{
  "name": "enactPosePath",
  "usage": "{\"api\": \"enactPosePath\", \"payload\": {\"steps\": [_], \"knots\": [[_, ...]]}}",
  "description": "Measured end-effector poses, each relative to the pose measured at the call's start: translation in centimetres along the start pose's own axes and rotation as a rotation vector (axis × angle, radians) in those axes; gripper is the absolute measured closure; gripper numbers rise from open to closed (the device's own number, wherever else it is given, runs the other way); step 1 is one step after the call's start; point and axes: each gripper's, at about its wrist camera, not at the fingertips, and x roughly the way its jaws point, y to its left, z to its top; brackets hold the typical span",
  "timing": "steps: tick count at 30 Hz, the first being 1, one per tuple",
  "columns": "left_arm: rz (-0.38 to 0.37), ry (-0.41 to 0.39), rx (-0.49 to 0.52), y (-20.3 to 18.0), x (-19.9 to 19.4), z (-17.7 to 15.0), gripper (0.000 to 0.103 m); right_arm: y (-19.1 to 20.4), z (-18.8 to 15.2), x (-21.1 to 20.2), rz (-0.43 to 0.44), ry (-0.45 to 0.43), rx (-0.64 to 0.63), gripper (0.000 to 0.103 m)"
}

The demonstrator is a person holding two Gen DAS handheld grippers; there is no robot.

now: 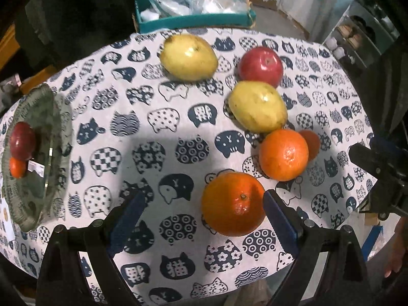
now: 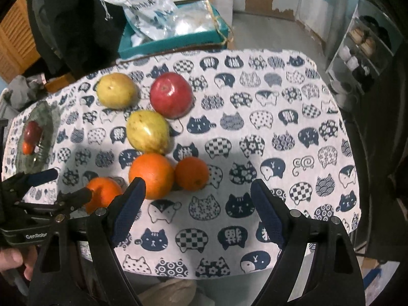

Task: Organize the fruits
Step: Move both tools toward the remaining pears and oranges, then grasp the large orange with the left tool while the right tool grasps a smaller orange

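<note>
Three oranges, two yellow-green fruits and a red apple (image 1: 261, 66) lie on the cat-print tablecloth. My left gripper (image 1: 204, 216) is open and tilted down over the nearest orange (image 1: 233, 204), which sits between its blue pads, close to the right one and not pressed. My right gripper (image 2: 199, 209) is open with only cloth between its pads. Just beyond its tips are the big orange (image 2: 151, 174) and the small orange (image 2: 191, 173). The left gripper (image 2: 61, 186) shows at the left edge by the nearest orange (image 2: 104, 193).
A greenish dish (image 1: 58, 117) at the table's left end holds a red apple (image 1: 22, 140) and a small orange (image 1: 17, 167). A teal box (image 1: 193, 20) of plastic bags stands behind the table. A shelf unit (image 2: 364, 43) is at the far right.
</note>
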Motion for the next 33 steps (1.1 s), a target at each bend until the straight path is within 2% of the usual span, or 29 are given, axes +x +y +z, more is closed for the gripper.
{"api": "enactPosePath", "payload": {"steps": [6,15,20,26,33], "knots": [[0.0,0.039,0.031,-1.1,1.5,-0.3,0.009,-0.3,-0.3,1.1,0.002,0.032,0.012,0.018],[-0.046,0.079,0.035,-2.0,3.3,-0.3,0.009,-0.2,-0.6,2.6,0.008,0.064,0.012,0.018],[-0.102,0.113,0.051,-2.6,4.4,-0.5,0.033,-0.1,-0.5,2.9,0.021,0.069,0.008,0.018],[-0.079,0.087,0.062,-2.3,3.9,-0.5,0.035,0.9,0.0,3.6,0.058,0.071,-0.017,0.018],[-0.035,0.042,0.012,1.3,2.8,0.5,0.035,3.1,0.7,5.2,0.097,0.093,-0.075,0.018]]}}
